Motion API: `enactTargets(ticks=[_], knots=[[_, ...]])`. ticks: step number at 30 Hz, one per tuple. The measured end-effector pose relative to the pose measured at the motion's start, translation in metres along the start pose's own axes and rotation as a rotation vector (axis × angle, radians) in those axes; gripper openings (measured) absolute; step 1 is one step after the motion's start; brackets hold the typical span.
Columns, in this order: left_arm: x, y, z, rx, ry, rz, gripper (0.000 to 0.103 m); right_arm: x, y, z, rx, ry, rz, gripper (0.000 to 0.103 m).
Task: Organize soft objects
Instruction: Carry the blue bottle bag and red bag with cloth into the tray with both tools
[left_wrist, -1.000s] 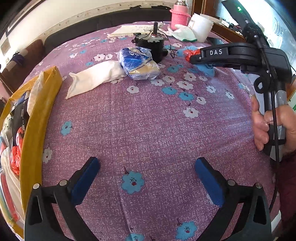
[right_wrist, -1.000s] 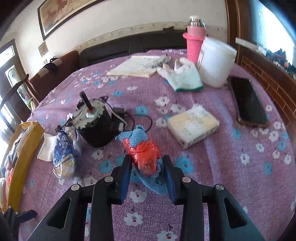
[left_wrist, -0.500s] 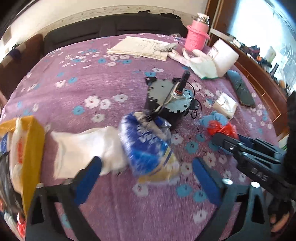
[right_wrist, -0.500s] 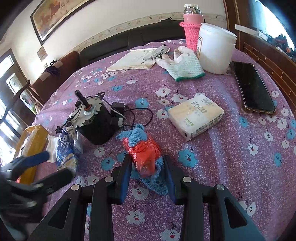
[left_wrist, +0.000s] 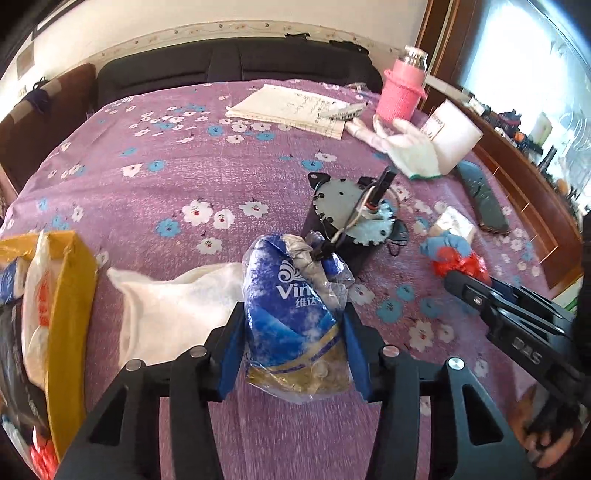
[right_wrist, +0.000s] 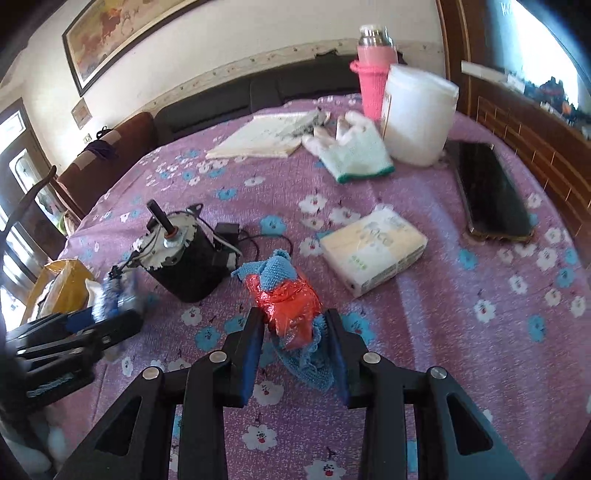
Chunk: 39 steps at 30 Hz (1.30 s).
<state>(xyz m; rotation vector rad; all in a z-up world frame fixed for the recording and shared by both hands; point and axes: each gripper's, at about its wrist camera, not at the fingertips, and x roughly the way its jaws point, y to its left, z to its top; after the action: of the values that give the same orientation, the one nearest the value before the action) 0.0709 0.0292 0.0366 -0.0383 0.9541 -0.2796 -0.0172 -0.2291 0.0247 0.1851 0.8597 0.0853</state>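
We hold the left gripper (left_wrist: 293, 347) with its blue-padded fingers (left_wrist: 232, 354) pressed against both sides of a blue tissue pack (left_wrist: 291, 314) in crinkled plastic, grasping it low over the purple flowered tabletop (left_wrist: 155, 184). Just to the left of the pack a white cloth (left_wrist: 173, 306) lies flat on the tabletop, and beyond that, at the left edge, a yellow bag (left_wrist: 70, 306) stands with other packets inside it. Right behind the pack sits a black motor (left_wrist: 351, 221) with a toothed metal plate and wires.

Our right gripper (right_wrist: 295, 347) has its fingers (right_wrist: 253, 350) clamped on a bundle of red plastic (right_wrist: 291, 306) and blue knitted cloth (right_wrist: 306, 363), which rests on the tabletop between them, just in front of the motor. To the right of the bundle lies a cream pack of facial tissues (right_wrist: 373, 251), and farther right a dark phone (right_wrist: 491, 192). At the far side we see a white work glove (right_wrist: 354, 155), a white tub (right_wrist: 417, 122), a pink-sleeved flask (right_wrist: 373, 81) and an open notebook (right_wrist: 262, 136).
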Motion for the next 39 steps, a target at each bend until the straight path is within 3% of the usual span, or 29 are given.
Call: enactTargets(ticks=[9, 15, 21, 25, 31, 39], knots=[[-0.080, 0.019, -0.045, -0.046, -0.079, -0.061, 0.048, 0.001, 0.005, -0.004, -0.028, -0.008, -0.032, 0.035], [-0.134, 0.066, -0.072, -0.100, -0.156, 0.023, 0.048, 0.002, 0.004, -0.010, -0.022, -0.010, -0.072, 0.035], [-0.179, 0.140, -0.099, -0.244, -0.215, 0.096, 0.048, -0.016, 0.014, -0.017, -0.050, -0.043, -0.128, 0.035], [-0.200, 0.188, -0.113, -0.312, -0.230, 0.146, 0.049, -0.047, 0.038, -0.025, -0.086, -0.070, -0.098, 0.036], [-0.215, 0.233, -0.128, -0.393, -0.250, 0.162, 0.049, -0.074, 0.100, -0.023, -0.217, -0.093, -0.029, 0.036], [-0.204, 0.255, -0.124, -0.397, -0.230, 0.141, 0.049, -0.062, 0.192, -0.030, -0.296, 0.000, 0.147, 0.036]])
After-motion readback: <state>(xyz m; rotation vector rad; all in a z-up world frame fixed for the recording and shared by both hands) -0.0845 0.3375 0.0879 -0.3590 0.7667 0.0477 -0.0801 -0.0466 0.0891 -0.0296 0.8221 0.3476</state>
